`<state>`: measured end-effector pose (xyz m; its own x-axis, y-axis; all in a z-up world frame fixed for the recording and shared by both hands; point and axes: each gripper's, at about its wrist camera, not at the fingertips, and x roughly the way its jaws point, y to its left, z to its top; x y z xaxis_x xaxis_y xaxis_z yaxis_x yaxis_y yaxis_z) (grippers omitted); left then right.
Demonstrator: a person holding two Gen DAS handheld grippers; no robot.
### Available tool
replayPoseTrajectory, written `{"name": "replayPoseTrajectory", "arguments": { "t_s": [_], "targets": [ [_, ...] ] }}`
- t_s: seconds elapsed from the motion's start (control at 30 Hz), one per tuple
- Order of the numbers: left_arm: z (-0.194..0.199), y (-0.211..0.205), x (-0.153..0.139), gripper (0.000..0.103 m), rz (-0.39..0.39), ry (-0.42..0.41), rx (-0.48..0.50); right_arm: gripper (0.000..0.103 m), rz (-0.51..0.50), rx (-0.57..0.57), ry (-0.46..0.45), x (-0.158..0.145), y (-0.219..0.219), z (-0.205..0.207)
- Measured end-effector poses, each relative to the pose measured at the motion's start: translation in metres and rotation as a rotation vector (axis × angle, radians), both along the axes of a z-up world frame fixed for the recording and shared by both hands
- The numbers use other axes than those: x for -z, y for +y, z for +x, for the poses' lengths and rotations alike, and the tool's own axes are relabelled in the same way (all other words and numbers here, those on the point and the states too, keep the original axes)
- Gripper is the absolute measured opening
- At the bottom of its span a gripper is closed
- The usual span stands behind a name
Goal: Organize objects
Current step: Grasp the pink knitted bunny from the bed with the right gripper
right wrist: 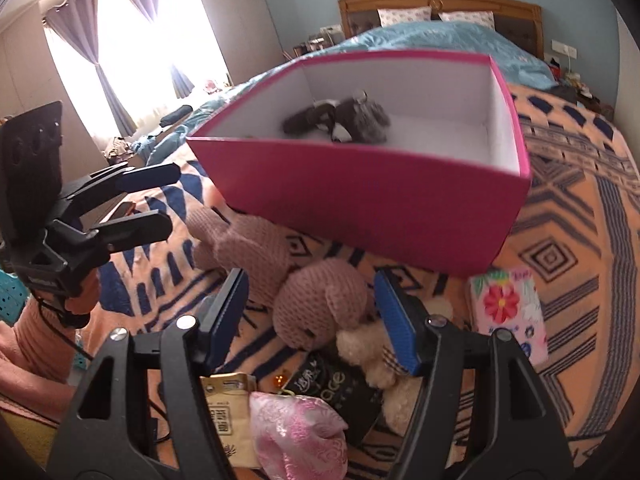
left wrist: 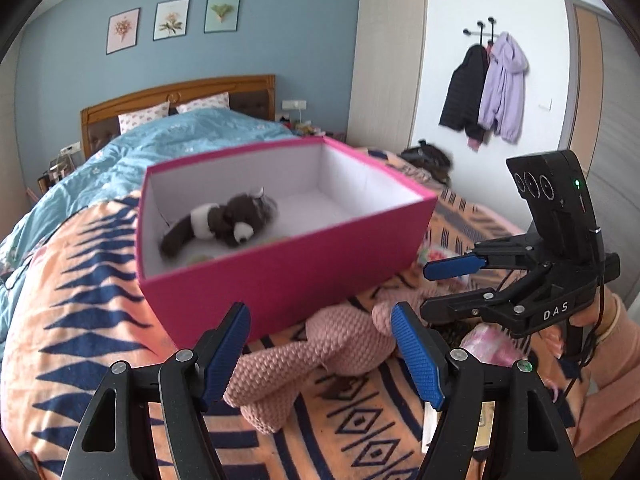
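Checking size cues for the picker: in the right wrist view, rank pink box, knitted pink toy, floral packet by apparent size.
1. pink box, by far the largest.
2. knitted pink toy, whose body stretches left toward the box's corner.
3. floral packet, smallest. The toy and the packet lie nearer the camera than the box, so the box's lead is real.

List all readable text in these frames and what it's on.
"DAS": white letters on the right gripper body.
"ace": end of a partly hidden word on the black pouch; the characters above it are too blurred to read.
Tan packet: printed characters, too blurred to read.
Nothing else readable.
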<state>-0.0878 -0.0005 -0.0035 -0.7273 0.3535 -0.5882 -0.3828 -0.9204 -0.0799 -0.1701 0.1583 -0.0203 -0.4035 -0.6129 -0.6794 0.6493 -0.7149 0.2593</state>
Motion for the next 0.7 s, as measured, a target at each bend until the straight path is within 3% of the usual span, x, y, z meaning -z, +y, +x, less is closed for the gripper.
{"name": "replayPoseTrajectory", "arguments": {
  "t_s": [0.37,0.7],
  "targets": [
    [-0.015,0.004,0.028,0.074,-0.005,-0.105,0.011,0.067,-0.018,0.004,-0.08,0.02,-0.006,-0.01],
    [0.0,0.004,0.037,0.074,0.018,-0.148,0.073,0.064,0.021,-0.049,-0.001,0.014,-0.014,0.01]
  ]
}}
